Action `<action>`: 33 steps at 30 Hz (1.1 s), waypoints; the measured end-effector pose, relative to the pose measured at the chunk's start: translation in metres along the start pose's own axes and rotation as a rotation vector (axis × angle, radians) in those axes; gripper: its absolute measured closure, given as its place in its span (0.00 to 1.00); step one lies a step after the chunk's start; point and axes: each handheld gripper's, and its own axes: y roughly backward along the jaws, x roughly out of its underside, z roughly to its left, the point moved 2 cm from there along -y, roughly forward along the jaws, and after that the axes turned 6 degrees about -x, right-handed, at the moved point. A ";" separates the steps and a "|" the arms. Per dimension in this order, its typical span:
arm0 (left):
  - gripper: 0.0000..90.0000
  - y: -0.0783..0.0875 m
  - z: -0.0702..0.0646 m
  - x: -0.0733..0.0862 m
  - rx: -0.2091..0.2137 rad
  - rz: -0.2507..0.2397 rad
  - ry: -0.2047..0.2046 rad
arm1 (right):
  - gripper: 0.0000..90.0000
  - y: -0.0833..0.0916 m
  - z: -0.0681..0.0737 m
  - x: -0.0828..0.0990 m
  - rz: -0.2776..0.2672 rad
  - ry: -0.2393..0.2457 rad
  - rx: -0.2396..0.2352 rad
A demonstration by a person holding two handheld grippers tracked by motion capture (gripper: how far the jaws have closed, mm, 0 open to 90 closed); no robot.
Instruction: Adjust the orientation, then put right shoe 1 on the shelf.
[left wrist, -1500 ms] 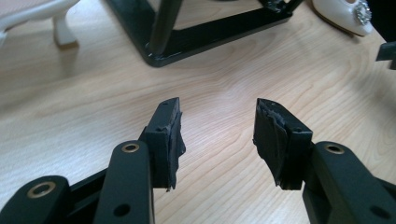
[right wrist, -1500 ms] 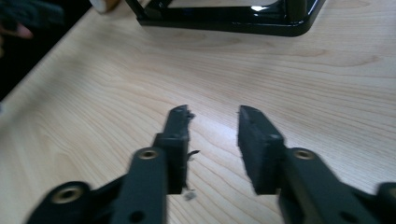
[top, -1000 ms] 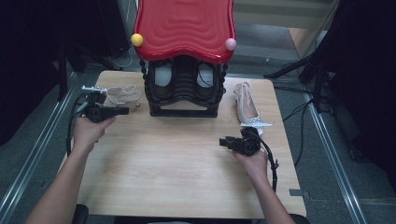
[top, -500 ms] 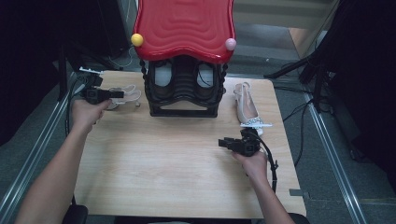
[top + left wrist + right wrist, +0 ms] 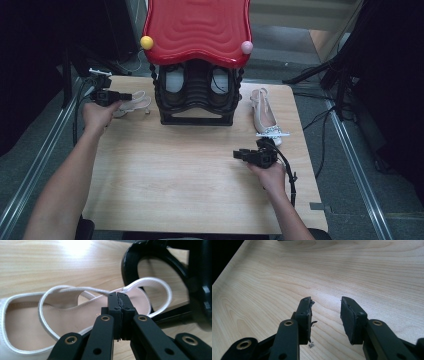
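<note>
A white strappy sandal (image 5: 134,102) lies at the table's far left, beside a black shoe rack (image 5: 196,97). My left gripper (image 5: 126,95) reaches it from the left. In the left gripper view the jaws are pressed together, so the gripper (image 5: 119,293) is shut, its tips right at the sandal's (image 5: 62,315) crossing straps; I see nothing between the pads. A second pale sandal (image 5: 265,116) lies right of the rack. My right gripper (image 5: 237,155) rests low on the table in front of that sandal, pointing left. It (image 5: 325,302) is open over bare wood.
The rack carries a wavy red top (image 5: 197,30) with a yellow ball (image 5: 146,42) and a pink ball (image 5: 247,47) at its front corners, and dark shoes inside. The wooden table (image 5: 175,180) has metal rails along both sides.
My left hand has moved away from the person, toward the table's far left, up to the white sandal. The right hand has stayed where it was.
</note>
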 end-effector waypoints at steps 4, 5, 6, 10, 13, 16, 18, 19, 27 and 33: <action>1.00 -0.008 0.000 0.006 -0.019 0.019 -0.011 | 0.69 0.000 -0.001 0.001 0.004 -0.002 0.001; 1.00 -0.010 0.001 0.007 -0.028 0.027 -0.016 | 0.69 0.000 0.000 0.002 0.006 -0.003 0.003; 1.00 -0.012 0.001 0.008 -0.024 0.034 -0.011 | 0.69 0.000 -0.001 0.002 0.005 -0.004 0.002; 1.00 -0.011 0.006 0.015 -0.001 0.018 0.007 | 0.69 0.001 0.000 0.002 0.001 -0.008 0.005; 1.00 -0.009 0.011 0.019 -0.001 0.025 0.023 | 0.69 0.000 0.000 0.002 0.002 -0.006 0.003; 1.00 -0.006 0.017 0.023 -0.003 0.052 0.035 | 0.68 -0.001 0.000 0.002 0.006 -0.009 0.006; 1.00 -0.005 0.020 0.025 -0.020 0.072 0.022 | 0.68 0.000 0.000 0.002 0.002 -0.006 0.008; 1.00 -0.005 0.021 0.025 -0.024 0.083 0.020 | 0.68 0.000 0.000 0.002 0.002 -0.006 0.008; 1.00 0.000 0.030 0.031 -0.037 0.128 0.008 | 0.67 0.001 -0.001 0.002 -0.001 -0.018 0.011; 1.00 0.004 0.035 0.031 -0.043 0.163 -0.005 | 0.67 0.001 -0.001 0.002 -0.001 -0.021 0.014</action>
